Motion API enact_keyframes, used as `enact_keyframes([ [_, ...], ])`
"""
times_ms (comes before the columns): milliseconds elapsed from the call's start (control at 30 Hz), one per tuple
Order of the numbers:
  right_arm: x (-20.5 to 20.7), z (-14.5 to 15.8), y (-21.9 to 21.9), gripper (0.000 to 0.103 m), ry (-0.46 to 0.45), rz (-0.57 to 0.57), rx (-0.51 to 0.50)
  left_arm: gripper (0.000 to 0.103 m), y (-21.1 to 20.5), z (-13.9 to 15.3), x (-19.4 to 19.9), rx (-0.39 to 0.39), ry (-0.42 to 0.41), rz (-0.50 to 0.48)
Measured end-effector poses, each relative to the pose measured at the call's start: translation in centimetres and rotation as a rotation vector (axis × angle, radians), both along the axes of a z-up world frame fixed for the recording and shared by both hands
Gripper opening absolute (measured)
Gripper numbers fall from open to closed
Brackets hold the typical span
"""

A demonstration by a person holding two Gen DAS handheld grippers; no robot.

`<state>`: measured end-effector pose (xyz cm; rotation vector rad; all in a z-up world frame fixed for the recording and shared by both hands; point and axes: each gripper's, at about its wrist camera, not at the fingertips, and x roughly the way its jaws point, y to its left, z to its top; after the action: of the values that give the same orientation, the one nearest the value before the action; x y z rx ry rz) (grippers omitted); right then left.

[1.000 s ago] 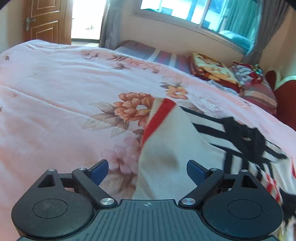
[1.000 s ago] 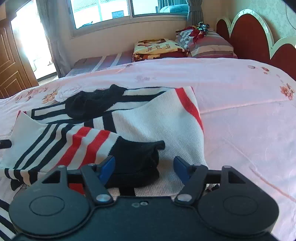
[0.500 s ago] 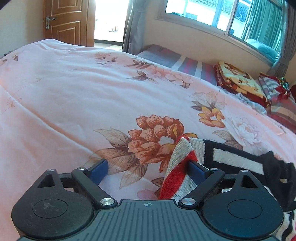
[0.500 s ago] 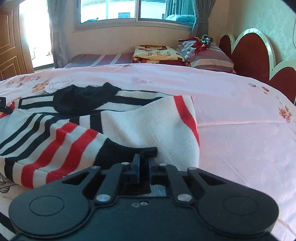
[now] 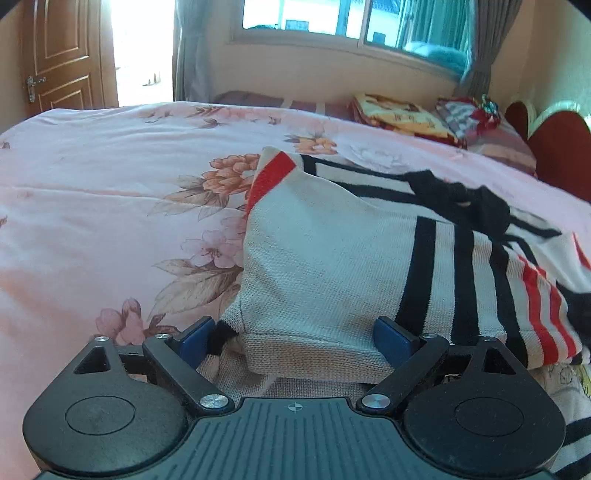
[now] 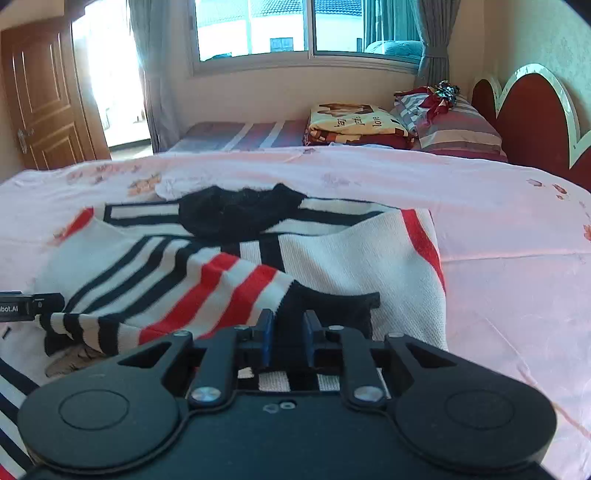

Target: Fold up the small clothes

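Left tool (image 5: 293, 338) is opening wide over the sweater's (image 5: 332, 266) near edge — fabric lying between its pads, nothing gripped. Sweater is lying on the bed (image 6: 498, 236), sleeves folded in. Right tool (image 6: 287, 341), nearly closed and easing open, is pinching the black cuff (image 6: 332, 306) — body fold remaining.

Pink floral bedspread (image 5: 110, 206), wooden door (image 6: 37, 96), window (image 6: 306, 26), grey curtains (image 6: 432, 40), striped pillow (image 6: 458, 125), red headboard (image 6: 532, 122)

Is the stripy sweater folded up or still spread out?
Partly folded. The striped sweater has one striped sleeve laid across its body, but most of it lies spread on the pink bedspread.
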<state>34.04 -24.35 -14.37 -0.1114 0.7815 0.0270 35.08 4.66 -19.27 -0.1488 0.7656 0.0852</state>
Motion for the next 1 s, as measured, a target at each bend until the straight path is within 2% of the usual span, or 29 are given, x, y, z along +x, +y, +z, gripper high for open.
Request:
enact_keyframes([
  [100,0.2,0.0,-1.7,0.016,0.016,-0.021,0.05,0.099,0.4,0.3,0.2,-0.013,0.022,0.016],
  [167,0.0,0.6,-1.2,0.016,0.007,-0.021,0.008,0.099,0.5,0.9,0.0,-0.011,0.026,0.025],
  [200,-0.2,1.0,-1.1,0.019,-0.007,-0.016,0.018,0.099,0.5,1.4,-0.3,-0.017,0.015,0.027],
  [300,-0.9,2.0,-0.5,0.021,-0.034,0.006,0.104,0.099,-0.3,2.4,-0.9,-0.035,-0.012,0.007],
  [400,-1.3,1.4,1.6,0.021,-0.015,0.054,0.099,0.099,-1.7,1.7,-1.0,-0.014,0.013,-0.021],
  [467,-1.0,-0.2,2.5,0.022,0.031,0.054,0.032,0.1,-2.3,0.6,-0.8,0.017,0.042,-0.029],
  [500,-0.9,-0.7,2.2,0.022,0.02,0.047,0.049,0.103,-2.2,0.4,-0.9,0.017,0.029,-0.022],
  [600,-0.7,0.2,1.7,0.022,0.042,0.019,0.102,0.103,-2.2,0.8,-0.6,0.025,0.05,-0.015],
  [733,-2.4,1.4,2.5,0.026,0.023,0.043,0.136,0.103,-2.4,1.8,-1.0,0.009,0.065,0.012],
  [900,-4.2,1.4,4.8,0.026,0.032,0.112,0.128,0.103,-4.7,3.2,-3.3,0.038,0.022,-0.078],
  [1000,-4.8,1.2,5.7,0.027,0.037,0.127,0.127,0.103,-6.0,3.6,-4.2,0.031,0.026,-0.12],
])
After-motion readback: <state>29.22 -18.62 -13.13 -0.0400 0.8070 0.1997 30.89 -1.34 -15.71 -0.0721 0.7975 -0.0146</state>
